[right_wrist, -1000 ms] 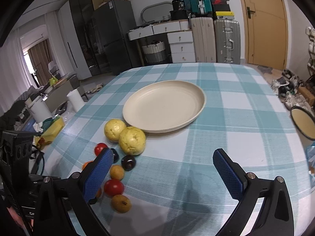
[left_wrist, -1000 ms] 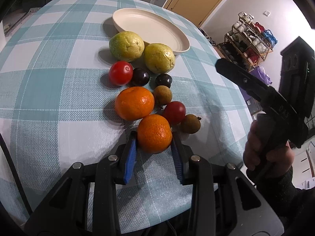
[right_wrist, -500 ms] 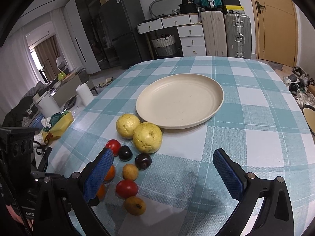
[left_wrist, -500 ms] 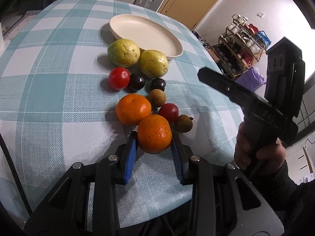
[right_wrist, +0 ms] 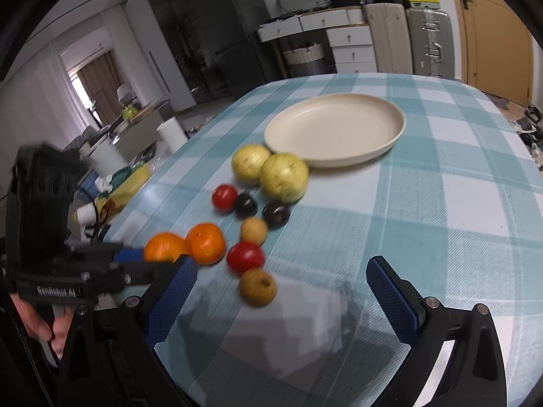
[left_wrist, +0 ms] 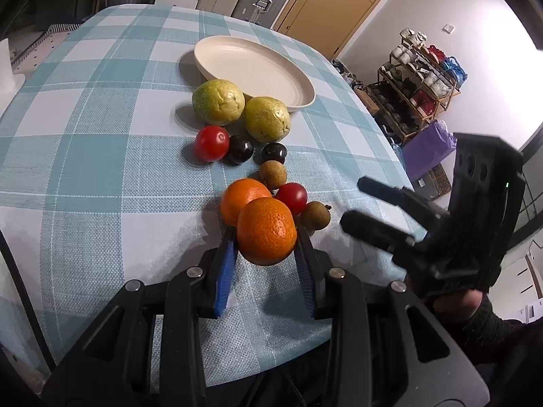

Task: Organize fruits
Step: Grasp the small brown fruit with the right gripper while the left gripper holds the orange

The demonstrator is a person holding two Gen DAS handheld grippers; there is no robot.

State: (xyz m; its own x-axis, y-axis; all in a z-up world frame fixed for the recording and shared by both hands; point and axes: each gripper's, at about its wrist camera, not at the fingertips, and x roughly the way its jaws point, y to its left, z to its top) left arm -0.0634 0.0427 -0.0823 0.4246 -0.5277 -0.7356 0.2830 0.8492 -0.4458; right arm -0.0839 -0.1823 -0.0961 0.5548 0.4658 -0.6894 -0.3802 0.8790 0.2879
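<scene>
My left gripper (left_wrist: 266,254) pinches a round orange mandarin (left_wrist: 266,230) between its blue pads, raised just clear of the teal-and-white checked tablecloth (left_wrist: 101,169). My right gripper (right_wrist: 281,291) is spread wide with nothing between its fingers, hovering over the cloth near a small brown longan (right_wrist: 258,286).

Taking the held mandarin as my landmark: directly behind it sits a second orange mandarin (left_wrist: 242,195), with a red cherry tomato (left_wrist: 292,196) beside that one. Farther off lie another longan (left_wrist: 273,173), two dark plums (left_wrist: 239,149) and a second tomato (left_wrist: 211,142). Beyond them are two yellow-green guavas (left_wrist: 217,101) — and farthest, touching one guava, the empty cream oval plate (left_wrist: 288,98).
</scene>
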